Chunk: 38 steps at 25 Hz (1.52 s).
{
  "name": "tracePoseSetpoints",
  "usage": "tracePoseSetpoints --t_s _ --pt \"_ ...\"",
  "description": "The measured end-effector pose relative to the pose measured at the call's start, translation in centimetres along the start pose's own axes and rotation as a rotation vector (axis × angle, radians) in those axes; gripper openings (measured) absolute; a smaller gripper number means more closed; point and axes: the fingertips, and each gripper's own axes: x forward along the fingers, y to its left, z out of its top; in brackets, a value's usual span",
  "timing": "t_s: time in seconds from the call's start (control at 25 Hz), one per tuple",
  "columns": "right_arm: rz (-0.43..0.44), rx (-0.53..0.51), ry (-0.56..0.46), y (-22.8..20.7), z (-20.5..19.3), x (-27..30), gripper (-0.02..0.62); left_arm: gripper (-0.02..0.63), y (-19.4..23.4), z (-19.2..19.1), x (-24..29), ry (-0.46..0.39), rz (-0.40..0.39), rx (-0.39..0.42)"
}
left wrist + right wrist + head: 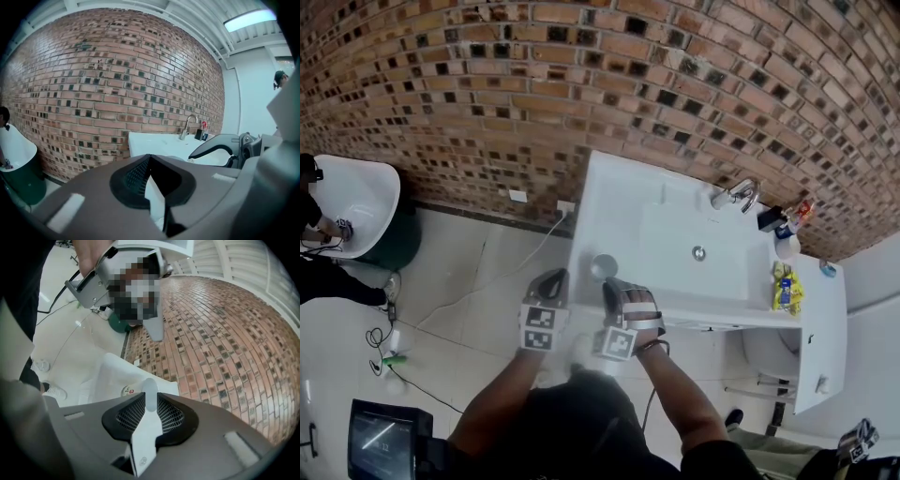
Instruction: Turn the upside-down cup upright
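Observation:
A small grey cup [603, 267] stands on the white countertop [619, 202] near its front left corner. In the right gripper view the cup [127, 391] shows a round pale face with a red mark, just left of my jaw tips. My right gripper [613, 287] [150, 382] hovers beside the cup, shut and holding nothing. My left gripper [554, 278] [150, 157] hangs over the floor, left of the counter's edge, also shut and empty. The right gripper [220, 149] shows at the right of the left gripper view.
A sink basin [698, 251] with a faucet [736, 195] fills the counter's middle. Small bottles [787, 221] and a yellow packet [785, 289] lie at its right end. A brick wall [581, 84] runs behind. On the floor are cables [384, 352] and a monitor [384, 439].

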Motion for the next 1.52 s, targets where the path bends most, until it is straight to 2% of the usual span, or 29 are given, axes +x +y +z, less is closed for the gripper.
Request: tracePoseSetpoints --t_s 0.16,0.4,0.6,0.84,0.96,1.16,1.52 --pt "-0.027 0.195 0.004 -1.4 -0.5 -0.6 0.064 -0.006 0.1 0.5 -0.4 -0.016 -0.001 0.017" --pt "-0.046 0.631 0.047 -2.8 -2.1 -1.5 0.034 -0.006 -0.5 1.4 -1.5 -0.043 -0.008 0.028" --pt "-0.073 0.926 0.014 -3.4 -2.5 -3.1 0.015 -0.006 -0.9 1.5 -2.8 -0.053 -0.016 0.041" --pt "-0.058 1.233 -0.071 -3.5 -2.0 -4.5 0.014 -0.006 -1.2 1.8 -4.2 -0.070 -0.025 0.062" --pt "-0.062 1.295 -0.110 -3.5 -1.1 -5.3 0.014 -0.006 -1.4 2.0 -5.2 -0.084 -0.028 0.065" --pt "-0.096 1.268 -0.142 -3.3 0.8 -7.1 0.014 -0.006 -2.1 2.2 -7.1 -0.106 -0.045 0.064" --pt "-0.120 1.334 -0.152 -1.1 1.7 -10.4 0.014 -0.006 -2.7 1.2 -9.9 -0.102 -0.057 0.066"
